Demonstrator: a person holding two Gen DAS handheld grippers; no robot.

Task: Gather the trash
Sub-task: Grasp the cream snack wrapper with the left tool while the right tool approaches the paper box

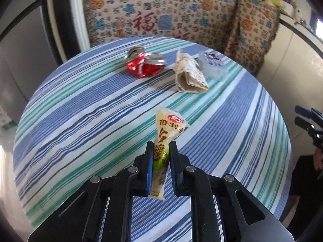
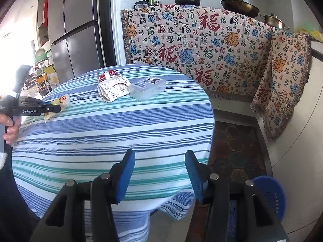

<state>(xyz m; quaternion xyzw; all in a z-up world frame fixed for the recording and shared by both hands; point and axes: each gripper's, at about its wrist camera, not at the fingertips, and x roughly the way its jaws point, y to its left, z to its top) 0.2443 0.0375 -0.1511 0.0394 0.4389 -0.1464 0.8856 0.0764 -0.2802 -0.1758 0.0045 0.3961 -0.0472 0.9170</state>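
I have the snack wrapper (image 1: pixel 164 151) pinched tight in the jaws of my left gripper (image 1: pixel 160 147). The jaws squeeze its middle, so it is already caught. Its long way runs straight out from the jaws toward 12 o'clock, and its wide end pokes out in front above the striped counter (image 1: pixel 80 121) while its short end hangs back toward me. I think the next move is to carry it off to a bin. In the right wrist view a blue basket (image 2: pixel 270 193) sits on the floor at about 4 o'clock, off the edge of the counter, and it may be the bin, but I can't be sure. My right gripper (image 2: pixel 160 173) is nearer to that basket, but its jaws are apart and hold nothing. So the left hand has to bring the wrapper across. More trash waits on the far side of the counter. The crushed red can (image 1: pixel 144 62) lies at about 11 o'clock from my left jaws. The folded paper packet (image 1: pixel 189 76) is near 1 o'clock, just beside a clear plastic box (image 1: pixel 213 65). All three are well apart from both grippers.
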